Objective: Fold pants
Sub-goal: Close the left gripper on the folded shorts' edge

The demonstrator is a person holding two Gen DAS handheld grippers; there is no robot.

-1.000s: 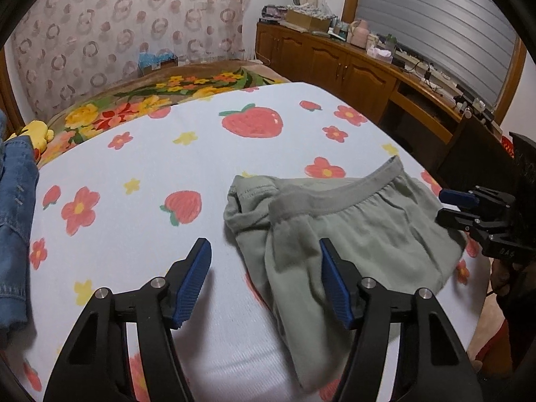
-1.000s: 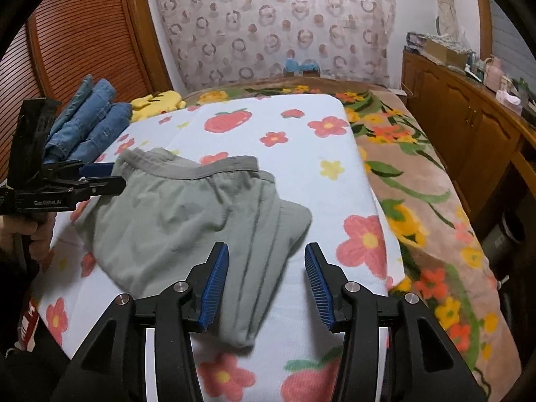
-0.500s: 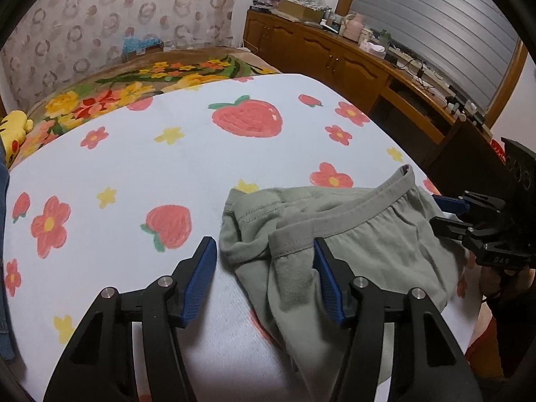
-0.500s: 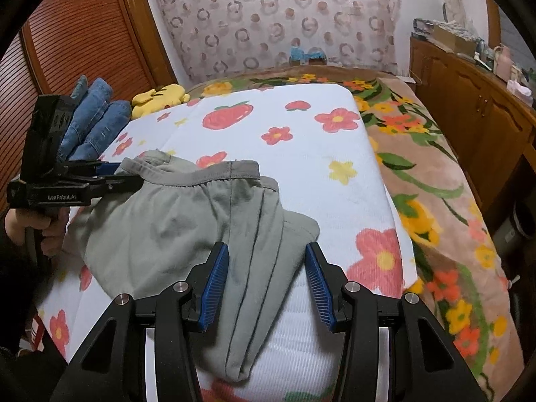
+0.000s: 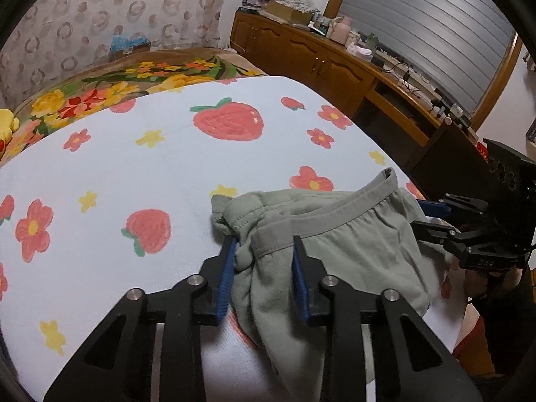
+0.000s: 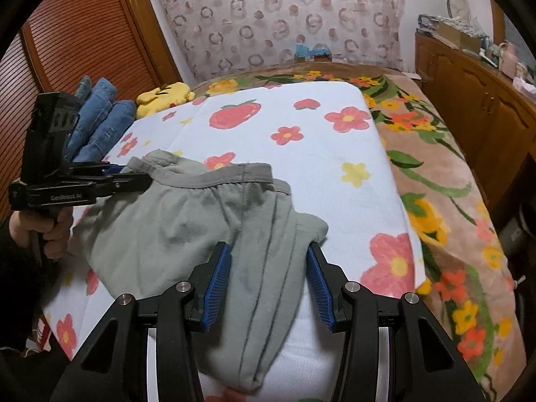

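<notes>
Grey-green pants (image 5: 351, 244) lie folded on the strawberry-print sheet (image 5: 167, 167), waistband toward the far side. My left gripper (image 5: 263, 258) is closing on the bunched waistband corner, and the cloth fills the gap between its blue pads. From the right wrist view the same gripper (image 6: 140, 174) shows at the left end of the waistband. My right gripper (image 6: 268, 268) straddles the folded leg end of the pants (image 6: 167, 221). Its jaws are narrowing slightly but stand open, with the cloth lying between the pads. The right gripper (image 5: 418, 214) also appears at the pants' right edge.
Folded jeans (image 6: 100, 117) and a yellow plush toy (image 6: 164, 95) sit at the sheet's far left. A floral blanket (image 6: 445, 201) covers the bed to the right. A wooden cabinet (image 5: 318, 63) runs along the wall. A hand (image 6: 50, 234) holds the left gripper's handle.
The left gripper's jaws have narrowed a lot and now clamp the waistband corner, which has bunched up. The right gripper stays over the leg end, its jaws a touch closer.
</notes>
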